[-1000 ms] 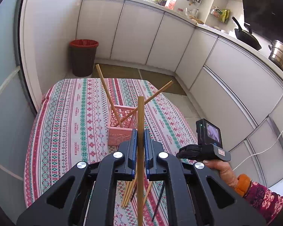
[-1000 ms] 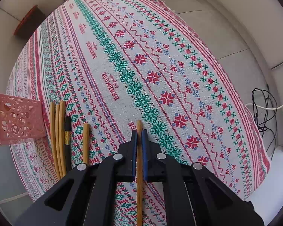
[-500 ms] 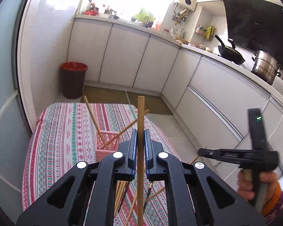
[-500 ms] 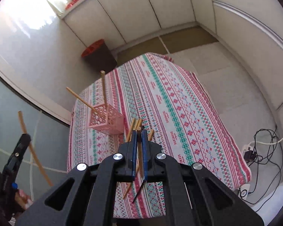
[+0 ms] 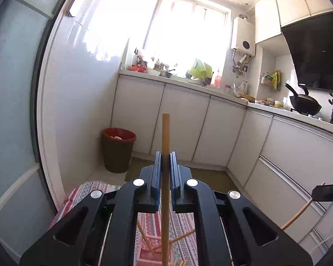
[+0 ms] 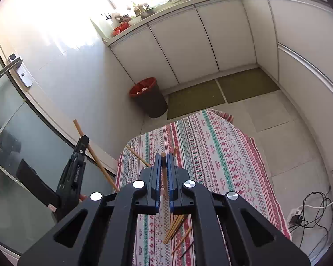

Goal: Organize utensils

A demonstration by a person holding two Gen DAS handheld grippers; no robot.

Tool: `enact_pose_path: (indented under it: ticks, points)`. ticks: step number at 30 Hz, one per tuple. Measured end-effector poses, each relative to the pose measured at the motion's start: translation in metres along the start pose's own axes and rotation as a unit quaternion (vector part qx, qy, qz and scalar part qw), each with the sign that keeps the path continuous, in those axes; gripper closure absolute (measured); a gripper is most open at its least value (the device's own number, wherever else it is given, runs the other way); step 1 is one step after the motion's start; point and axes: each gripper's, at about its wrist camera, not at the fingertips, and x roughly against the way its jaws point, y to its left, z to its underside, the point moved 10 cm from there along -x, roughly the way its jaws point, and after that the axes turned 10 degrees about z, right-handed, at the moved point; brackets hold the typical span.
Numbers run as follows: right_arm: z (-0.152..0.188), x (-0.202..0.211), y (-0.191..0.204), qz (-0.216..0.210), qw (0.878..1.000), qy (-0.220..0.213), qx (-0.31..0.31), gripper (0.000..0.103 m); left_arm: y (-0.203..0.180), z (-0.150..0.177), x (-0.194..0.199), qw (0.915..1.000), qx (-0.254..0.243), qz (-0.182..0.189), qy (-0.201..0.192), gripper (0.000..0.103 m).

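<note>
My left gripper (image 5: 165, 155) is shut on a wooden chopstick (image 5: 165, 133) that stands upright between the pads, high above the table. Below it the pink perforated holder (image 5: 154, 251) shows, with chopsticks leaning in it. My right gripper (image 6: 163, 156) is shut on another wooden chopstick (image 6: 164, 173), also raised above the table. Several loose chopsticks (image 6: 176, 227) lie on the patterned tablecloth (image 6: 213, 155). The left gripper with its chopstick also shows in the right wrist view (image 6: 83, 139). The right gripper's tip shows at the left wrist view's right edge (image 5: 326, 191).
A brown bin with a red liner (image 6: 147, 96) stands on the floor by white cabinets (image 5: 182, 122). A glass door with a handle (image 6: 11, 65) is at the left. Cables and a power strip (image 6: 299, 216) lie on the floor at the right of the table.
Both grippers have risen and tilted up from the table, each still holding its chopstick. The views now look across the kitchen instead of down on the cloth.
</note>
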Motion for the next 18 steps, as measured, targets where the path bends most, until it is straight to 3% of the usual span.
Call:
enact_pose_path:
  ticks: [6,12,15,18]
  points:
    - [-0.016,-0.018,0.022,-0.005,1.000,-0.009,0.015,0.098,0.013,0.007,-0.035,0.9996,0.006,-0.017,-0.021,0.097]
    - [-0.017,-0.056,0.029,0.001,1.000,0.002,0.016,0.098,0.026,0.036,-0.056,0.9997,0.013,-0.019,-0.007,0.096]
    - [-0.013,-0.072,0.033,0.006,1.000,0.009,0.022,0.098,0.031,0.050,-0.055,0.9997,0.007,-0.018,0.012,0.096]
    - [-0.011,-0.082,0.039,0.008,0.999,0.013,0.028,0.098,0.036,0.039,-0.038,0.9999,0.005,-0.013,0.004,0.096]
